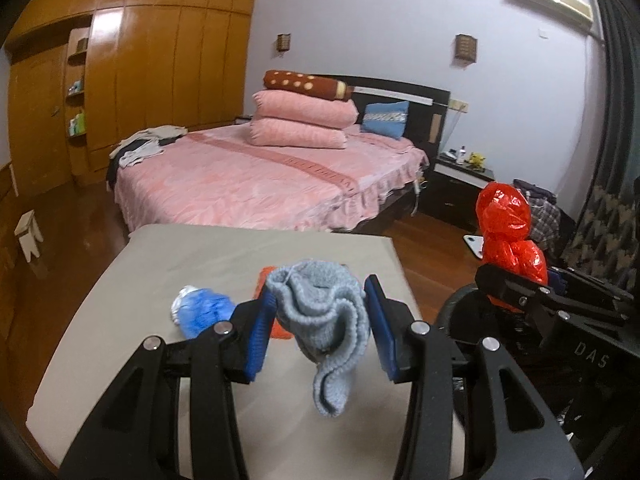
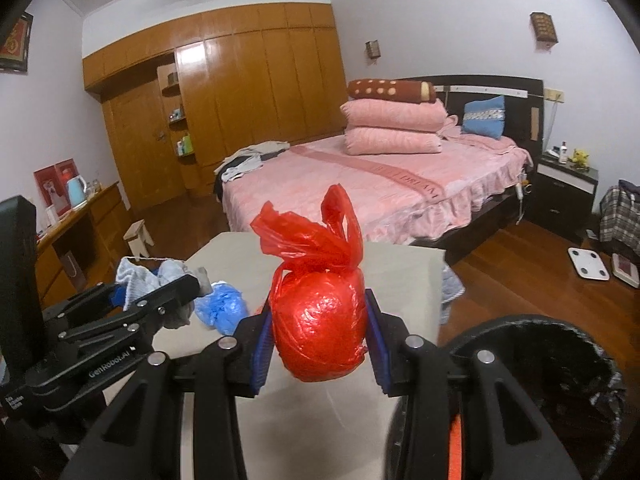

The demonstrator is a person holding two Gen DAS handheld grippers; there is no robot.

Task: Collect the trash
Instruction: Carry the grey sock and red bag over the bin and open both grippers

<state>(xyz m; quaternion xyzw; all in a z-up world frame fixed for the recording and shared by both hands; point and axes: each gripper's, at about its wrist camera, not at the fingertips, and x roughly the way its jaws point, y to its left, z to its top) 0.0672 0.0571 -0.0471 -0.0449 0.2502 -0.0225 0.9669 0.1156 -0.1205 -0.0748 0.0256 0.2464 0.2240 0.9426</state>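
Risk here: the tied red bag, pinched in the right gripper just left of the black bin, could slide off the slick plastic and miss the rim. The left gripper clamps a drooping grey knit cloth above the table, well left of the bin; both are held level, facing forward, though the bin's depth probably can't be judged.

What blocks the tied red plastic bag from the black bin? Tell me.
Nothing visible. The right gripper holds the tied red plastic bag above the grey table, and the black bin sits open just to its right.
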